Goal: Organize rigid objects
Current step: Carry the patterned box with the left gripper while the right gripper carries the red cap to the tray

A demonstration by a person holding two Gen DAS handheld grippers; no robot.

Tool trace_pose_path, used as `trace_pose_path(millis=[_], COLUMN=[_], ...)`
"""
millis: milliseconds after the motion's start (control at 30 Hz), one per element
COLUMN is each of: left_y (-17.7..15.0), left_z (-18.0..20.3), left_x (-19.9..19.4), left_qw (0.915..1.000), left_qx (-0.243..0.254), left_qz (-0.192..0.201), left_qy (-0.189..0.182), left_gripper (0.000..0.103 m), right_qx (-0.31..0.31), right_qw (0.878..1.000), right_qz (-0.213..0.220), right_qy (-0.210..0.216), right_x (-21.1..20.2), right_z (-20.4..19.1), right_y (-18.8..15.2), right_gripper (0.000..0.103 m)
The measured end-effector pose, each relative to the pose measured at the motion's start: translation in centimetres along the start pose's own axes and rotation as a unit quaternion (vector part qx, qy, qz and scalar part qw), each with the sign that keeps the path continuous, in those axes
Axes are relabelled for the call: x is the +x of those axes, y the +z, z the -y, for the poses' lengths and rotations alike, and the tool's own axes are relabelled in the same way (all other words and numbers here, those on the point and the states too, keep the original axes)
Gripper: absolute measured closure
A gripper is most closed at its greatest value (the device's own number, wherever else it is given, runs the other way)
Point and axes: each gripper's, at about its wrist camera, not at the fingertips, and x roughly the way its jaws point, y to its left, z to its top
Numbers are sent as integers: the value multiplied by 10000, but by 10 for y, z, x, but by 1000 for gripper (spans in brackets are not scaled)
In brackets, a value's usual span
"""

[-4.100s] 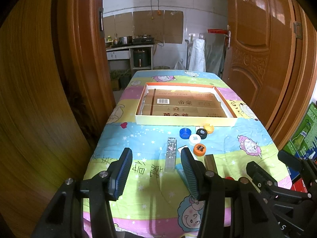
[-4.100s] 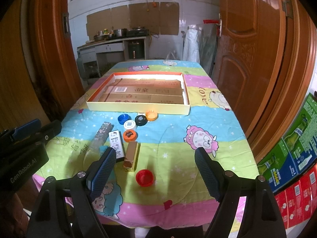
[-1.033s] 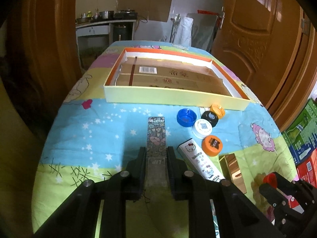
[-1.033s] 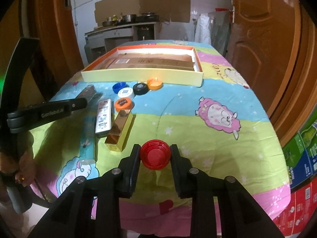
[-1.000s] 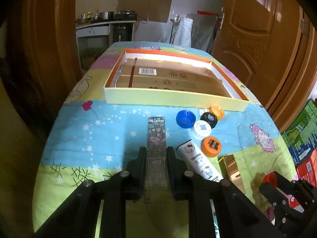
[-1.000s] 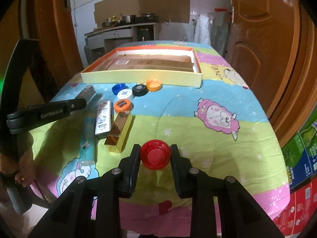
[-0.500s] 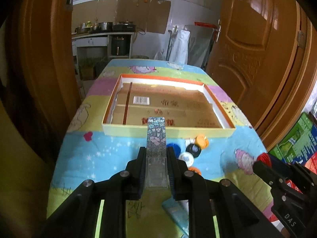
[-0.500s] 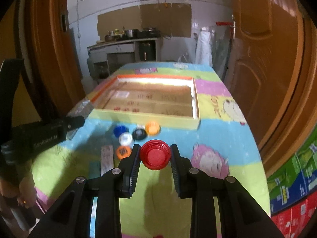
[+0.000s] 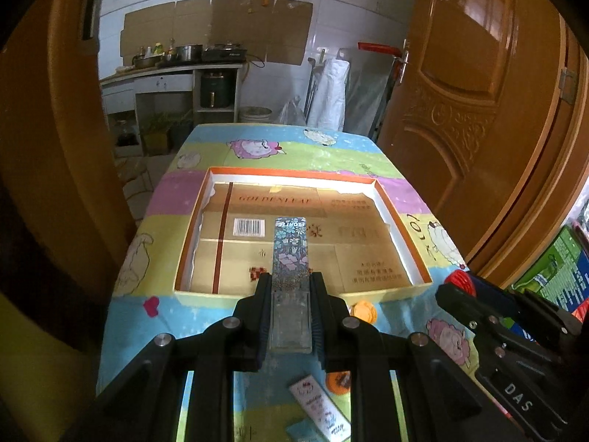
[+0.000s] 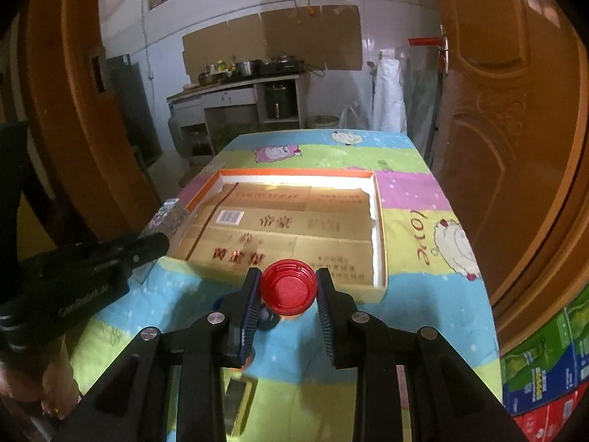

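One cartoon-print tablecloth (image 9: 184, 199), wooden doors (image 9: 475, 84)

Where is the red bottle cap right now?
In the right wrist view, the red cap is pinched between the right gripper fingers, up in the air just before the near edge of the cardboard tray.

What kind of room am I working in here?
Most likely a home kitchen or the room next to it: a counter with pots and a stove stands against the tiled wall, carved wooden doors flank a table under a cartoon cloth.
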Motion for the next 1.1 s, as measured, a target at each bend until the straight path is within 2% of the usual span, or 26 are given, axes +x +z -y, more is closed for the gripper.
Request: trace_pose_path(millis=[633, 1100], left_y=[26, 33], left_z=[-17, -32], left_x=[61, 107], left_qw=[9996, 9985], left_qx=[-170, -288], left_qz=[-189, -438], left_qy=[123, 182], left_gripper=[83, 83], right_qx=[59, 12], right_qw=[9994, 9974], right_qz=[-268, -644], right_qy=[217, 311], right_x=[85, 150], right_z=[13, 17], right_y=[45, 50], right_gripper=[73, 73])
